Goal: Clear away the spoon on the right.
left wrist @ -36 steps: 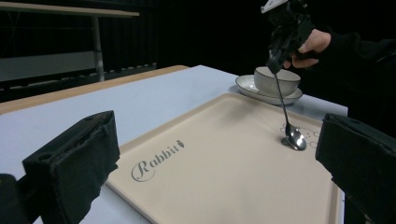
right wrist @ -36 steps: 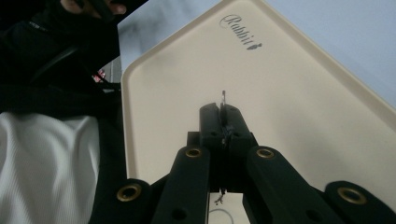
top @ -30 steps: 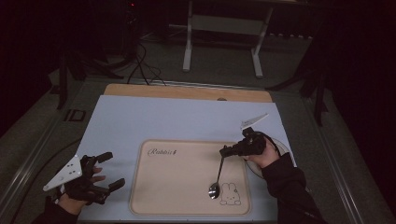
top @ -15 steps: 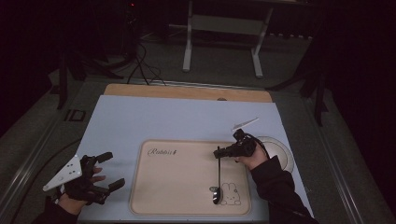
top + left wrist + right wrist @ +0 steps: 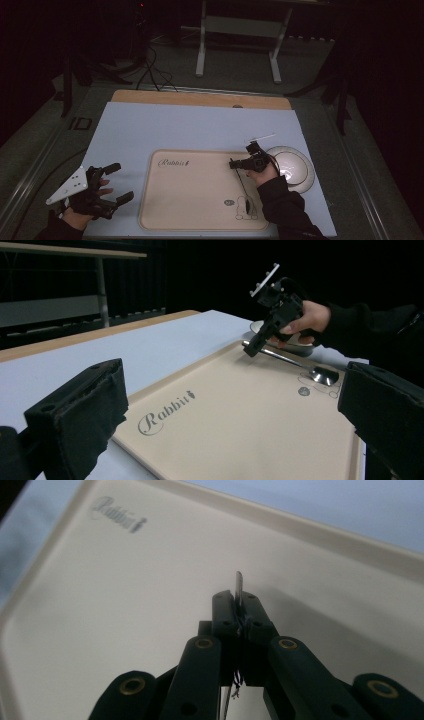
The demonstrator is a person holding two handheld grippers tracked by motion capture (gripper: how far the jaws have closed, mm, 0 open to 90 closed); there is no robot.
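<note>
Gripping spoon (image 5: 292, 359) handle, right gripper (image 5: 239, 611) (close-up confirms), left gripper (image 5: 112, 184) spread empty

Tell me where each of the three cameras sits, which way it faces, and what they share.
High view: above the person's side, looking forward and down on the table; both forearms enter from below, left tool open, right tool gripping a spoon.
Left gripper view: rides the left tool, facing across the tray toward the right hand; its own jaws flank the frame.
Right gripper view: rides the right tool, looking down at the tray; jaws pinch the spoon handle.
Shared: tray with "Rabbit" lettering.
</note>
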